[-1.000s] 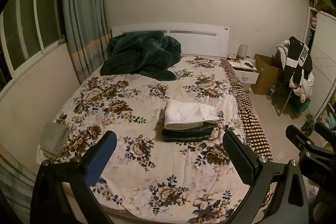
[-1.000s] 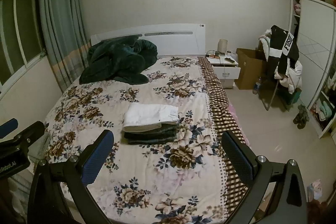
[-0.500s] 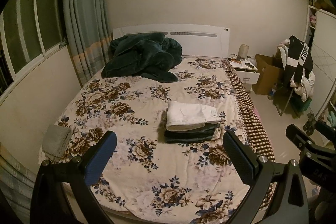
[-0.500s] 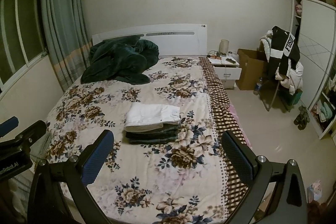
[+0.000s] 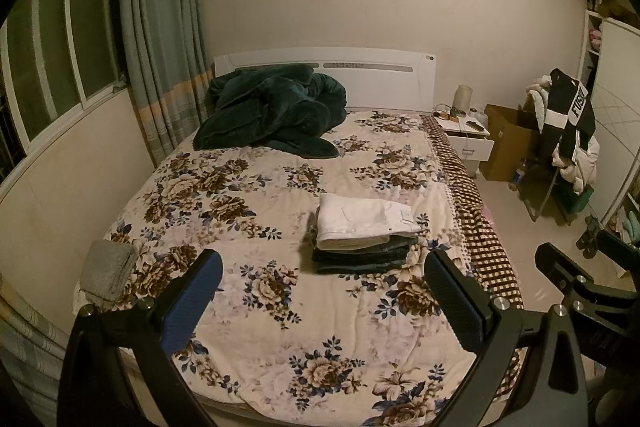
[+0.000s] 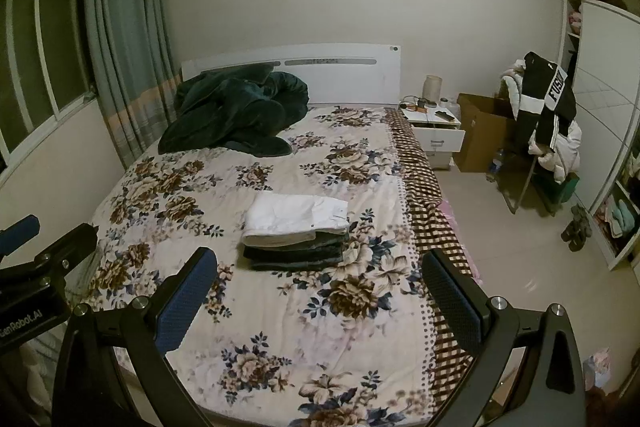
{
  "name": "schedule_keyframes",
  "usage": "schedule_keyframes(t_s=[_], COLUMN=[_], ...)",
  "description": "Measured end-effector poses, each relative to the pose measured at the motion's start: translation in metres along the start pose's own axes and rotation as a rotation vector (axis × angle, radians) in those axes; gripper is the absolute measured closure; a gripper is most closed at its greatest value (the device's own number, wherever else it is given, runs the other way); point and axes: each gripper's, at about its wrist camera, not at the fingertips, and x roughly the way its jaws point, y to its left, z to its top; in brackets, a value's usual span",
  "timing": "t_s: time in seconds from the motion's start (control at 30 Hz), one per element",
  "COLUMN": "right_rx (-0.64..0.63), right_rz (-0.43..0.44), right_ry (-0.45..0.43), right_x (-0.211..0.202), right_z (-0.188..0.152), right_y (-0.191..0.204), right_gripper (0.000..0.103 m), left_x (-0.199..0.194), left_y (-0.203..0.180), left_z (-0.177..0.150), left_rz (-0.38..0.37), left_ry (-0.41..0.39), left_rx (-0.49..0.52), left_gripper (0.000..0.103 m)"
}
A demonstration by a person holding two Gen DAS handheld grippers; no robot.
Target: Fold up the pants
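Note:
A stack of folded pants lies on the floral bed: white pants on top of dark pants. The white pants and dark pants also show in the right wrist view. My left gripper is open and empty, held above the foot of the bed, well short of the stack. My right gripper is open and empty at a similar distance. Each gripper shows at the edge of the other's view.
A dark green blanket is heaped by the white headboard. A grey folded cloth lies at the bed's left edge. A nightstand, cardboard box and clothes-laden chair stand right. Curtain and window are left.
Both grippers have drawn back and slightly up from the bed, so the stack looks a little farther. Nothing on the bed moved.

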Motion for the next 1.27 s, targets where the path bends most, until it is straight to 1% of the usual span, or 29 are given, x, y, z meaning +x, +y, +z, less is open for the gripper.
schedule_keyframes(t_s=[1.07,1.27], right_rx=[0.002,0.003], right_rz=[0.003,-0.001], right_ry=[-0.002,-0.005], right_x=[0.002,0.001], right_z=[-0.003,-0.005], right_y=[0.002,0.004], right_gripper=[0.000,0.000], left_x=[-0.001,-0.004], left_y=[0.008,0.013], left_z=[0.000,-0.001], left_rz=[0.003,0.010], left_ry=[-0.004,-0.015], left_rx=[0.001,0.010], left_gripper=[0.000,0.000])
